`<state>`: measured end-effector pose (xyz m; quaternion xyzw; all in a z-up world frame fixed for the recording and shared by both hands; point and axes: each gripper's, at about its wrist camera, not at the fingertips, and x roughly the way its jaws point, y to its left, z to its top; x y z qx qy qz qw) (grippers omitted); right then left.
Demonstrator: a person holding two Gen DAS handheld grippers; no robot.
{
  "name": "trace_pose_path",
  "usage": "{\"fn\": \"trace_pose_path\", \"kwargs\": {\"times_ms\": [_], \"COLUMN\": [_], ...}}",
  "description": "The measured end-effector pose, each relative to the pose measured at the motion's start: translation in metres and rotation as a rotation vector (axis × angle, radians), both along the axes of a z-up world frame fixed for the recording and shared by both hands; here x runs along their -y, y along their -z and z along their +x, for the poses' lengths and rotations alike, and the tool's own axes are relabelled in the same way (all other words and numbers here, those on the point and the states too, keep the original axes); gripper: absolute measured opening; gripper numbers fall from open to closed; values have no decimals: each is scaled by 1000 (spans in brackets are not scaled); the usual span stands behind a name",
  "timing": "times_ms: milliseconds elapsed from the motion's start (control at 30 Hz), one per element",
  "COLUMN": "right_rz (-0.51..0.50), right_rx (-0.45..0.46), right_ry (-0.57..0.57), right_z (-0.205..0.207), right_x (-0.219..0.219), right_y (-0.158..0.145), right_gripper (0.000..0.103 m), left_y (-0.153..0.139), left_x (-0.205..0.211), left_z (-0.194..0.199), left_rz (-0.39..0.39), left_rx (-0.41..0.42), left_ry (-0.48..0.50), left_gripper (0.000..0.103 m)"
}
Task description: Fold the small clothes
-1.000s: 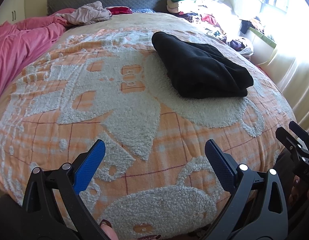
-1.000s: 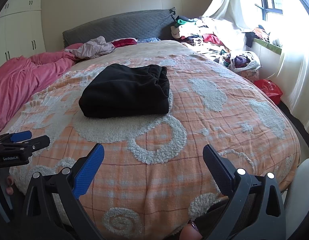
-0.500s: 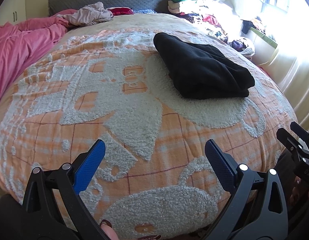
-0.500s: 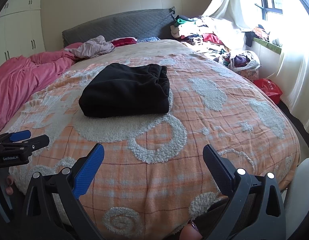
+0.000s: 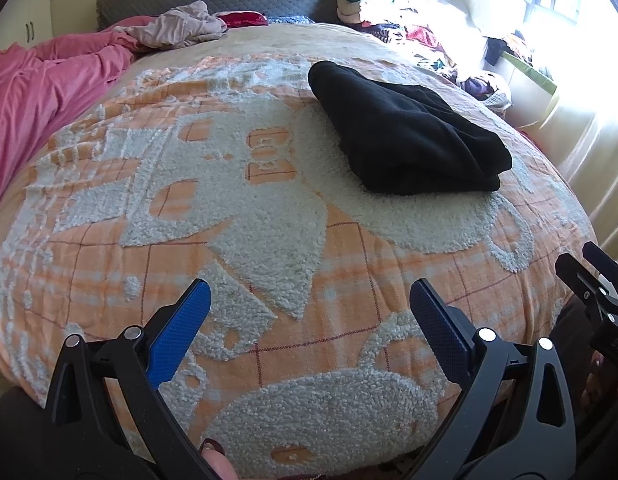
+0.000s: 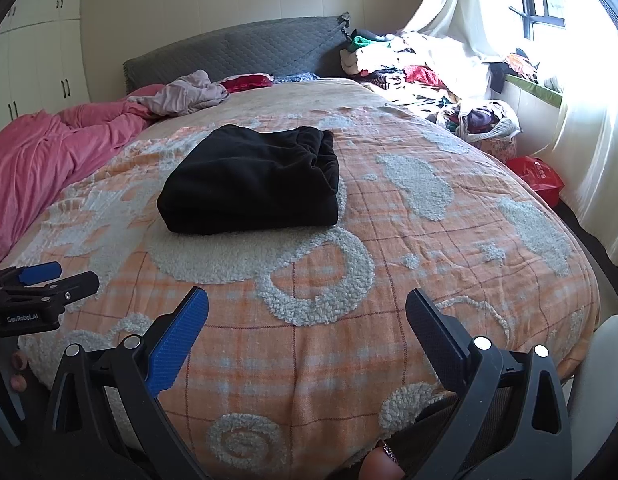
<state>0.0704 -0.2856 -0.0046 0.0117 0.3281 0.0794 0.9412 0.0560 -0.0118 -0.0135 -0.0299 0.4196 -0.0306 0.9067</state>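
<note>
A black garment (image 5: 405,136) lies folded in a thick rectangle on the orange and white bedspread (image 5: 237,184); it also shows in the right wrist view (image 6: 253,184). My left gripper (image 5: 309,300) is open and empty, held near the foot of the bed, well short of the garment. My right gripper (image 6: 307,308) is open and empty, also near the foot of the bed. Each gripper shows at the edge of the other's view: the right one (image 5: 589,272) and the left one (image 6: 49,280).
A pink duvet (image 6: 49,148) is bunched at the left. Loose clothes (image 6: 181,94) lie near the grey headboard (image 6: 237,52). A heap of clothes (image 6: 409,68) fills the right side by the window, with a red bag (image 6: 537,172) on the floor.
Both views have shifted only slightly; the grippers stay open and the folded garment has not moved.
</note>
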Motion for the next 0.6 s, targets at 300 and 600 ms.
{"fn": "trace_pose_path", "kwargs": {"times_ms": [300, 600], "right_rz": [16, -39], "right_rx": [-22, -30], "right_ry": [125, 674], "right_z": [-1, -30], "right_x": [34, 210], "right_y": [-3, 4], "right_gripper": [98, 98], "left_y": [0, -7], "left_x": [-18, -166], "left_z": [0, 34], "left_rz": [10, 84], "left_rx": [-3, -40], "left_ry": [-38, -366], "left_gripper": [93, 93]}}
